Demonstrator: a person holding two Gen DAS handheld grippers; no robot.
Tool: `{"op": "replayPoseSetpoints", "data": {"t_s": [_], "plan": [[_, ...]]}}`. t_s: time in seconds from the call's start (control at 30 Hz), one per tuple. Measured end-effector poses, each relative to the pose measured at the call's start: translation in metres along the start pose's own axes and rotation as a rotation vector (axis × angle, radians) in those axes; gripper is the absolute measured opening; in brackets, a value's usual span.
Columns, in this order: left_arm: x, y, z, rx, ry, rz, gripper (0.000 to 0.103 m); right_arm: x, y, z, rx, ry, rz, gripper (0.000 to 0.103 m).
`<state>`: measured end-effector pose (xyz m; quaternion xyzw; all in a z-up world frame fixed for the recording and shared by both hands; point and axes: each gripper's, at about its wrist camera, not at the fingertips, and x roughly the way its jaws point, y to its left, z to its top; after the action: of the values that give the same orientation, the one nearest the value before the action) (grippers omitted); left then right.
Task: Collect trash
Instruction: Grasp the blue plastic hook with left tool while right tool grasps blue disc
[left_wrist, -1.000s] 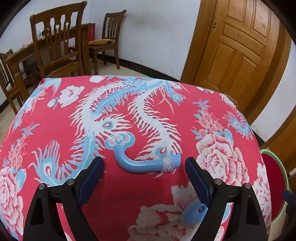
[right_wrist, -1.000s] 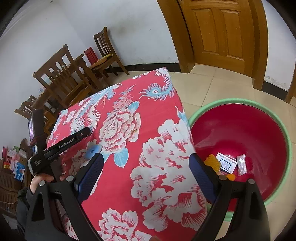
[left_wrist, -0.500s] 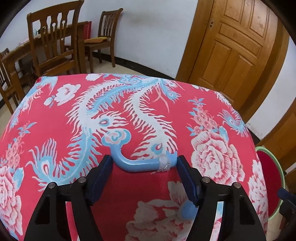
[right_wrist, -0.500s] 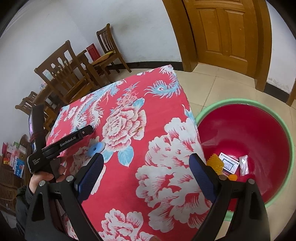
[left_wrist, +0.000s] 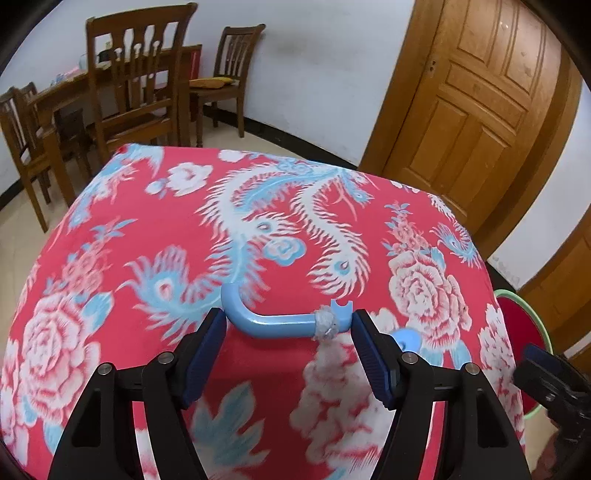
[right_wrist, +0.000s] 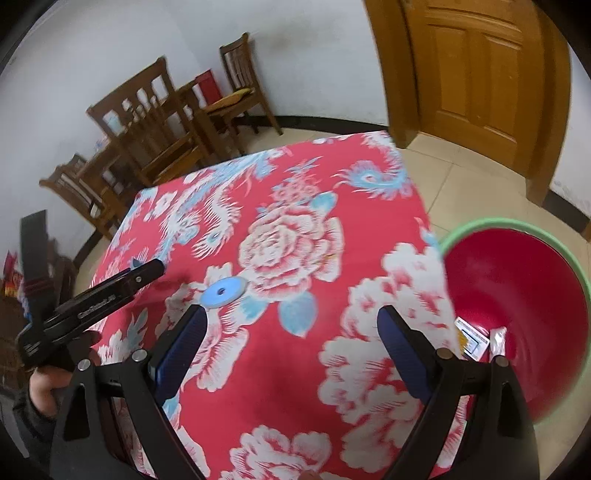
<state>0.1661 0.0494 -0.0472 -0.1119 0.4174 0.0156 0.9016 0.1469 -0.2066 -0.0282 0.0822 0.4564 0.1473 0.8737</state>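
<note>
A bent light-blue plastic hook piece (left_wrist: 280, 325), with grey tape wound near one end, sits between the pads of my left gripper (left_wrist: 288, 332). The jaws are closed onto its two ends and it looks lifted off the red phoenix-print tablecloth (left_wrist: 184, 206). A small blue round disc (right_wrist: 224, 292) lies on the cloth, also showing in the left wrist view (left_wrist: 406, 339). My right gripper (right_wrist: 291, 347) is open and empty above the cloth near the disc. A red basin with a green rim (right_wrist: 517, 306) stands on the floor to the right, holding several wrappers (right_wrist: 472, 338).
Wooden chairs and a wooden table (left_wrist: 122, 92) stand beyond the far left edge of the table. A wooden door (left_wrist: 476, 99) is at the back right. The tiled floor (right_wrist: 443, 173) runs between the table and the door.
My left gripper moved forward around the blue hook piece and closed on its ends, then lifted it. My right gripper swung left, away from the basin and over the cloth toward the disc.
</note>
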Motion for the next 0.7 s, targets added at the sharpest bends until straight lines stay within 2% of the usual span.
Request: {"op": "replayPoseSetpoints", "data": {"t_s": [0.57, 0.63, 0.7], "plan": [[-0.023, 0.055, -0.023, -0.103, -0.013, 0.034, 0.069, 0.059, 0.078, 0.000, -0.225, 0.085, 0.007, 0.092], [-0.023, 0.058, -0.024, -0.112, -0.013, 0.031, 0.069, 0.066, 0.083, 0.001, -0.248, 0.090, -0.008, 0.090], [-0.023, 0.061, -0.025, -0.120, -0.009, 0.024, 0.069, 0.073, 0.084, 0.001, -0.255, 0.110, -0.006, 0.082]]}}
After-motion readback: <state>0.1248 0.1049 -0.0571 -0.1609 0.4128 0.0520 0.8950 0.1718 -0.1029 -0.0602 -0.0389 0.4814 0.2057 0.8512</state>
